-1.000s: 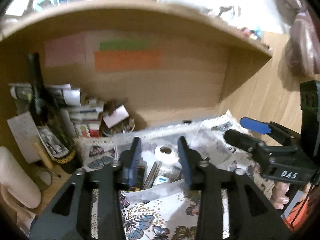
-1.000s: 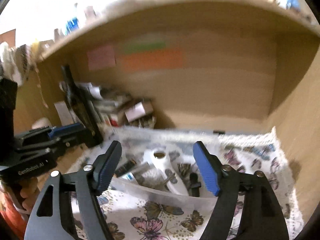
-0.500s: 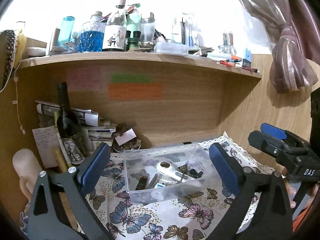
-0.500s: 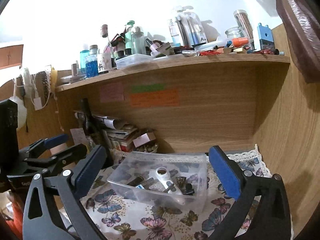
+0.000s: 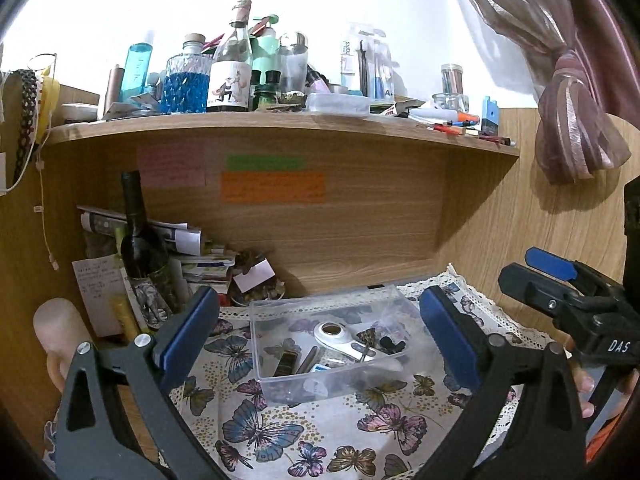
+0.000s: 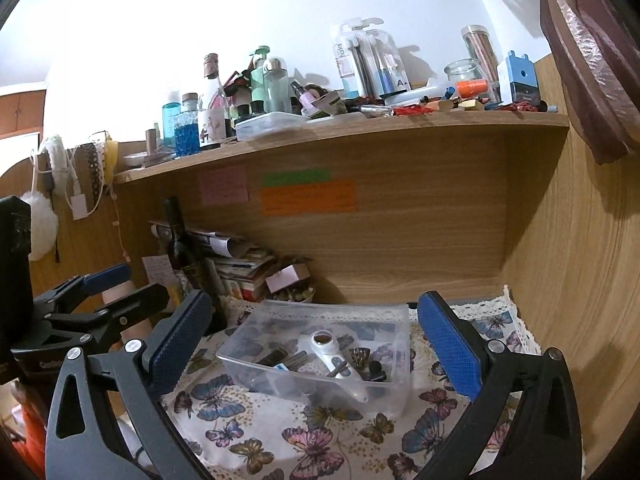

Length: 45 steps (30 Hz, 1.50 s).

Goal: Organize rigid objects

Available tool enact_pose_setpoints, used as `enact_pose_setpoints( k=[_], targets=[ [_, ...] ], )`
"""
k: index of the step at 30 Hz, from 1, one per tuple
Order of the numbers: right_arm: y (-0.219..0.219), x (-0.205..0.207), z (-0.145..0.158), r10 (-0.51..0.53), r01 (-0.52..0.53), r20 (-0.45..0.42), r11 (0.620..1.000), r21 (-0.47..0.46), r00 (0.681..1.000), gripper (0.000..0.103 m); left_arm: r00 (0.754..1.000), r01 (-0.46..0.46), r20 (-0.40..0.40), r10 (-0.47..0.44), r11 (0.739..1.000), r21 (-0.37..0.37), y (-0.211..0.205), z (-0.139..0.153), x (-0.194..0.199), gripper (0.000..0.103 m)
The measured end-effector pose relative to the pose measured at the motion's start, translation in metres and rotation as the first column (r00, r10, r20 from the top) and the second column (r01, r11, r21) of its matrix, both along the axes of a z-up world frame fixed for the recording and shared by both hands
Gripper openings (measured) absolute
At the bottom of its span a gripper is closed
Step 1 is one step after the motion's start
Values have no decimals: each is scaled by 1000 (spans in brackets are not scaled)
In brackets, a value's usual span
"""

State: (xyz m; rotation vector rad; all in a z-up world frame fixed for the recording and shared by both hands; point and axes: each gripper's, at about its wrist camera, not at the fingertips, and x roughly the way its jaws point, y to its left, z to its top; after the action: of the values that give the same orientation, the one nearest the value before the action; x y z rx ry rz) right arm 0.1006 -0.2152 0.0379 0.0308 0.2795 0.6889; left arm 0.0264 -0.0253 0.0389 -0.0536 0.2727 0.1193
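Clear tub (image 5: 340,344) on butterfly cloth (image 5: 280,432), small hard items loose inside. Left gripper (image 5: 316,344) and right gripper (image 6: 312,348) both wide open, empty, short of tub. Risk: lopsided grab tips light tub, contents spill.

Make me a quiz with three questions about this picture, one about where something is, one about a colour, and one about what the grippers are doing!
1. Where is the clear plastic box?
A. on the top shelf
B. on the butterfly cloth
C. inside a gripper

2. What colour is the long sticky note under the green one?
A. orange
B. yellow
C. purple

3. How are the two grippers?
A. both shut
B. one holds a bottle
C. both open and empty

Answers: 1 B, the box rests on the cloth. 2 A, the note is plainly orange. 3 C, the left gripper and right gripper have wide jaws holding nothing.
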Motion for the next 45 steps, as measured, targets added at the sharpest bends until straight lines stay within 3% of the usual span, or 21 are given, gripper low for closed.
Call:
enact_pose_setpoints(
  k=[45],
  targets=[
    [3,2,-6,1,-1,-18,1000,-5,1000,103,1000,15,-10,-15,1000,-9,2,-5,5,103]
  ],
)
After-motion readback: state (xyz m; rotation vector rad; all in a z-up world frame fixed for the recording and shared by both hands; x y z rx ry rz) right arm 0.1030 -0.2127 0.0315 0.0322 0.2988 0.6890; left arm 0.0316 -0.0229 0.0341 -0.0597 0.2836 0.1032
